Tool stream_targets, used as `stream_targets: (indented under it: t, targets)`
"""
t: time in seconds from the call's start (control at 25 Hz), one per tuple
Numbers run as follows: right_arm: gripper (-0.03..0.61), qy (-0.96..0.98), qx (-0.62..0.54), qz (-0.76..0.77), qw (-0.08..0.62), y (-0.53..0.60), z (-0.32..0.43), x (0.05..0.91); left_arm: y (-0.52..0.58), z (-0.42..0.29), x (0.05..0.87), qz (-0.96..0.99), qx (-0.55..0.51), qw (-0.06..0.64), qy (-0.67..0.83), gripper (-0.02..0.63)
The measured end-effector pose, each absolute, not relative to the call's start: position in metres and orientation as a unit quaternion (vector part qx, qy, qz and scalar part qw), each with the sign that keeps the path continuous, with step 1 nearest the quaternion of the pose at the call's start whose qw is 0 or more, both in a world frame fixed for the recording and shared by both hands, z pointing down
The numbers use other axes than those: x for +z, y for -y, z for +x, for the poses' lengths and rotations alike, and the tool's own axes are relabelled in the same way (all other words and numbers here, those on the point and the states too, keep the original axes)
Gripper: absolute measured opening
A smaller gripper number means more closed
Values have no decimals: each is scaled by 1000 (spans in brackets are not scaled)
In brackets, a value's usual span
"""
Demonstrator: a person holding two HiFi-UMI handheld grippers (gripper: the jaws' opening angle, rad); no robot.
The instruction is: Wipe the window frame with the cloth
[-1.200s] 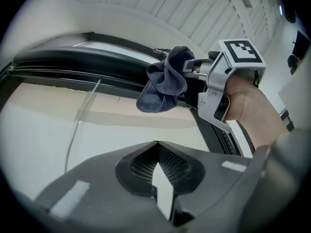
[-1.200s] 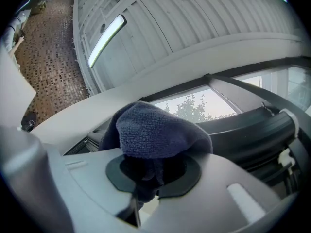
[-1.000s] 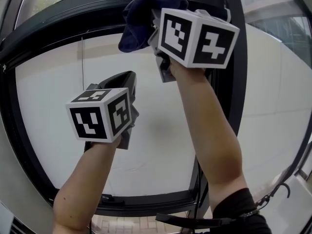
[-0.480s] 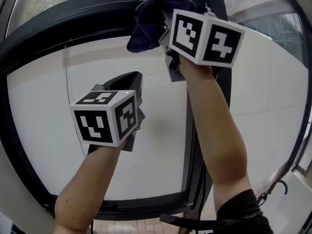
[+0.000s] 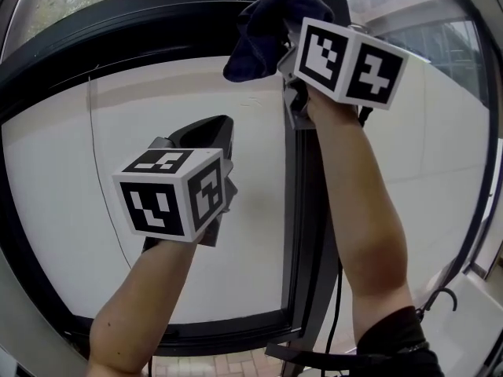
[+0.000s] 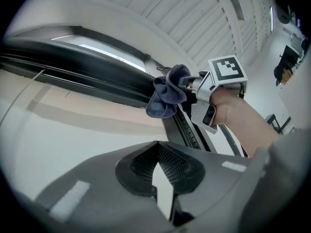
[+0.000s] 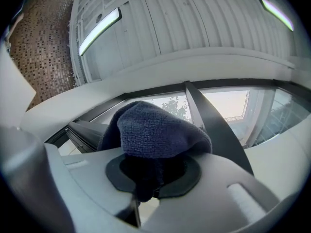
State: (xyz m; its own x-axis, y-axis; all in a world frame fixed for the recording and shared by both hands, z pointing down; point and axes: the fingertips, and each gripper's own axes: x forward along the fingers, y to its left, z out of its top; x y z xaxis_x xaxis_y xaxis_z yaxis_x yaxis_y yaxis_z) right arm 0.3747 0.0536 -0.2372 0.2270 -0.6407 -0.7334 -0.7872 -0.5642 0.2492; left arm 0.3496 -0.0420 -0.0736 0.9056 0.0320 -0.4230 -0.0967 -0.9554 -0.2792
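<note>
Cloth (image 5: 267, 34): dark blue, bunched, clamped between the jaws of the right gripper (image 7: 153, 171), with most of its bulk standing proud above the pads. It is held high, at the upper corner of the window frame (image 5: 141, 34), where the curved black top rail meets the vertical post (image 5: 302, 234). The left gripper view shows the cloth against the rail at that corner; firm contact cannot be confirmed.

Governing relation: from the cloth, the top rail's long axis runs away to the left and the post's long axis drops straight down beneath the right forearm. Either run starts at the cloth's present position, so the right hand is the working one.

Left gripper (image 6: 156, 166): jaws closed tip to tip, nothing between them. It sits lower and to the left, in front of the pane (image 5: 71, 171), well apart from the cloth.
</note>
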Motion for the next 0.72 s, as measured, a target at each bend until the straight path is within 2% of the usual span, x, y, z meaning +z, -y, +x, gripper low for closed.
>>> stream_targets:
  t: [0.72]
  targets:
    - [51,-419,406,-810,65,-91,411,-232,4,386,-82,-965,208,153,45,-6]
